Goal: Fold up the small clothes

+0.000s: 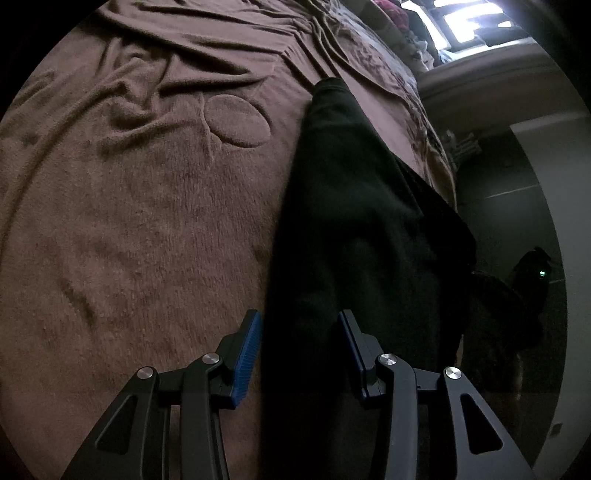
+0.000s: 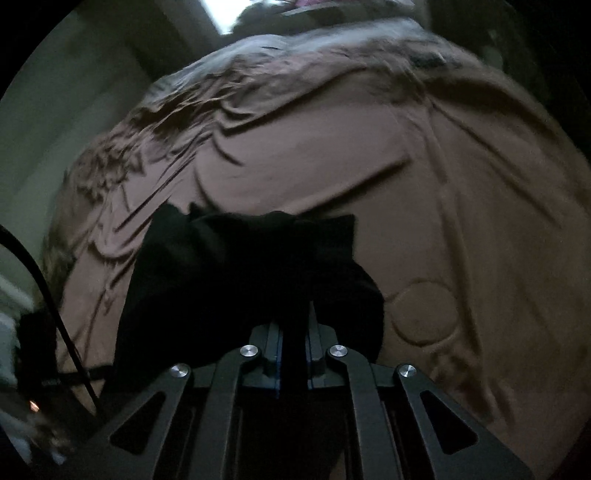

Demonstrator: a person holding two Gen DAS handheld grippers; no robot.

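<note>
Dim room: rumpled brown blanket (image 1: pixel 147 221) on bed, bright window (image 1: pixel 469 22) beyond.

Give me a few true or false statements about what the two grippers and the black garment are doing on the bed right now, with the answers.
1. The right gripper is shut on the black garment. True.
2. The left gripper has its fingers pressed tight together. False: its jaws stand apart, with dark cloth lying between them.
3. The garment lies on a brown blanket. True.
4. The blanket is perfectly smooth. False: it is wrinkled, and a round embossed circle shows in it.
5. The garment is white. False: it is black.
</note>
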